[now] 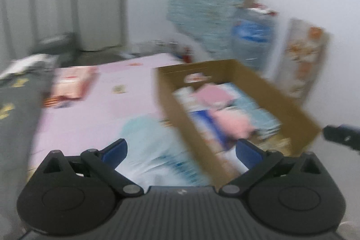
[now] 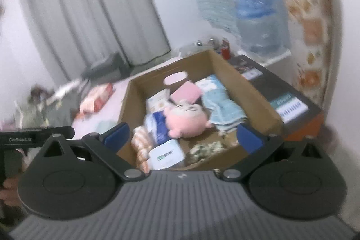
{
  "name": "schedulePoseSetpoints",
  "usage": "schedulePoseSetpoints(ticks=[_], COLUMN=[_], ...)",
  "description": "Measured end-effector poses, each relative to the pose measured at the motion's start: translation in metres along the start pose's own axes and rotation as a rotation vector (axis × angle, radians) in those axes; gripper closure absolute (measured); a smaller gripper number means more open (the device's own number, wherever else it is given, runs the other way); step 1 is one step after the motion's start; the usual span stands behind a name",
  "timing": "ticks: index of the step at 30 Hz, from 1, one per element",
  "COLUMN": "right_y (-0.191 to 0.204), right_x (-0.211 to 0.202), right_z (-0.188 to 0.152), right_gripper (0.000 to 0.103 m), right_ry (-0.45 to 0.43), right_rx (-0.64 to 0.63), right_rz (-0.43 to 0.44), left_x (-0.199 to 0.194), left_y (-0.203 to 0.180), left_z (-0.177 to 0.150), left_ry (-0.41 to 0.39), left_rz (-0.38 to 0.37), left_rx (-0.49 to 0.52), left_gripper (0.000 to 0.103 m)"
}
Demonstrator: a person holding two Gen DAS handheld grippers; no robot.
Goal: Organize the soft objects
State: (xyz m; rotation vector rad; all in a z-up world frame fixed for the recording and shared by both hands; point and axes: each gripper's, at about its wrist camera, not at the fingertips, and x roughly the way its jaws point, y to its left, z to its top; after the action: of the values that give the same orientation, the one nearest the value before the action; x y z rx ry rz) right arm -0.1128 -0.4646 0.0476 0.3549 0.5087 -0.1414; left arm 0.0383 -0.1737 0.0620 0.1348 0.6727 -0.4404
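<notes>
The pale pink bed sheet [image 1: 94,109] carries the open brown cardboard box [image 2: 245,91], which collects the soft things; the round pink plush toy [image 2: 186,120] already lies inside. The left tool [image 1: 181,150] and right tool [image 2: 183,135] stand wide apart, empty, probably free to fetch more

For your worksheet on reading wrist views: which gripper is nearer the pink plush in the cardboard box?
Right. The right gripper faces the pink plush between its open fingers; the left gripper sits off beside the box's wall.
</notes>
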Motion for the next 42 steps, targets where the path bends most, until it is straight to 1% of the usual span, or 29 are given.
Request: schedulePoseSetpoints(ticks=[2, 3, 6, 9, 11, 12, 14, 17, 20, 25, 29, 33, 36, 42], right_y=[0.031, 0.044, 0.08, 0.106, 0.117, 0.119, 0.119, 0.11, 0.105, 0.114, 0.118, 0.117, 0.115, 0.108], right_x=[0.007, 0.009, 0.02, 0.026, 0.024, 0.025, 0.029, 0.032, 0.034, 0.037, 0.037, 0.04, 0.042, 0.046], right_z=[-0.002, -0.004, -0.013, -0.021, -0.026, -0.028, -0.03, -0.035, -0.045, -0.059, -0.058, -0.058, -0.059, -0.06], right_gripper=[0.001, 0.001, 0.001, 0.001, 0.001, 0.001, 0.001, 0.001, 0.001, 0.001, 0.001, 0.001, 0.001, 0.001], right_ry=[0.025, 0.033, 0.072, 0.091, 0.094, 0.102, 0.14, 0.211, 0.259, 0.288, 0.293, 0.305, 0.311, 0.323], right_rx=[-0.1, -0.138, -0.244, -0.311, -0.33, -0.329, -0.301, -0.219, -0.162, -0.185, -0.184, -0.194, -0.186, -0.167], right_rz=[-0.017, -0.022, -0.048, -0.123, -0.171, -0.186, -0.2, -0.155, -0.112, -0.115, -0.091, -0.09, -0.084, -0.086], left_x=[-0.006, -0.007, -0.009, -0.007, -0.002, 0.0, 0.002, 0.008, 0.01, 0.006, 0.003, 0.003, 0.003, 0.005], left_y=[0.009, 0.015, 0.034, 0.046, 0.05, 0.052, 0.049, 0.043, 0.036, 0.025, 0.024, 0.021, 0.018, 0.014], left_z=[-0.011, -0.017, -0.028, -0.038, -0.045, -0.048, -0.054, -0.06, -0.067, -0.07, -0.068, -0.068, -0.068, -0.068], left_ry=[0.008, 0.023, 0.06, 0.09, 0.113, 0.119, 0.126, 0.167, 0.199, 0.204, 0.198, 0.199, 0.202, 0.212], left_rz=[0.068, 0.078, 0.066, 0.065, 0.051, 0.048, 0.041, 0.047, 0.051, 0.073, 0.083, 0.083, 0.097, 0.102], left_rx=[-0.021, -0.046, -0.136, -0.163, -0.18, -0.191, -0.183, -0.158, -0.14, -0.107, -0.106, -0.099, -0.089, -0.085], left_gripper=[0.0, 0.0, 0.0, 0.0, 0.0, 0.0, 0.0, 0.0, 0.0, 0.0, 0.0, 0.0, 0.001, 0.001])
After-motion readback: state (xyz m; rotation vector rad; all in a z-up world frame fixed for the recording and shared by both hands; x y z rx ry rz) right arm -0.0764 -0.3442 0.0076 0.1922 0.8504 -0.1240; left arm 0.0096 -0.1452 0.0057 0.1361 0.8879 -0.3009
